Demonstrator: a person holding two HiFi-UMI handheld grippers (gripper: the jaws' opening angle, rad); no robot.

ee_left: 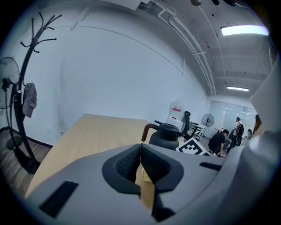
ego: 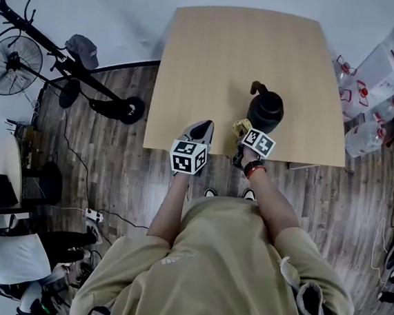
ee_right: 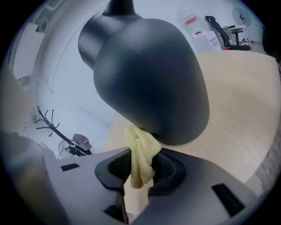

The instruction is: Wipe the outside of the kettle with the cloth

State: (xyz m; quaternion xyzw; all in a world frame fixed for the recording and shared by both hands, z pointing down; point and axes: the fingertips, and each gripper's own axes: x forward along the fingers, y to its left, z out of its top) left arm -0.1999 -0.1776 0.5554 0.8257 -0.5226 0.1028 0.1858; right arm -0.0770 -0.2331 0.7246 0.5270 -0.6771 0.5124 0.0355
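Observation:
A black kettle (ego: pixel 265 109) with a brown handle stands on the tan table (ego: pixel 213 58), near its front edge. My right gripper (ego: pixel 242 128) is shut on a yellow cloth (ego: pixel 241 127) just in front of the kettle. In the right gripper view the cloth (ee_right: pixel 140 151) bunches up between the jaws of the right gripper (ee_right: pixel 141 169) and touches the lower side of the kettle (ee_right: pixel 149 74). My left gripper (ego: pixel 203 128) is over the table's front edge, left of the kettle. Its jaws are closed in the left gripper view (ee_left: pixel 140 165), with nothing between them, and the kettle (ee_left: pixel 165 134) is ahead to the right.
A coat stand (ego: pixel 66 71) with a cap (ego: pixel 82 50) and a floor fan (ego: pixel 12 65) stand on the wooden floor to the left. Large water bottles (ego: pixel 373 87) crowd the table's right side. People sit far back (ee_left: pixel 219 140).

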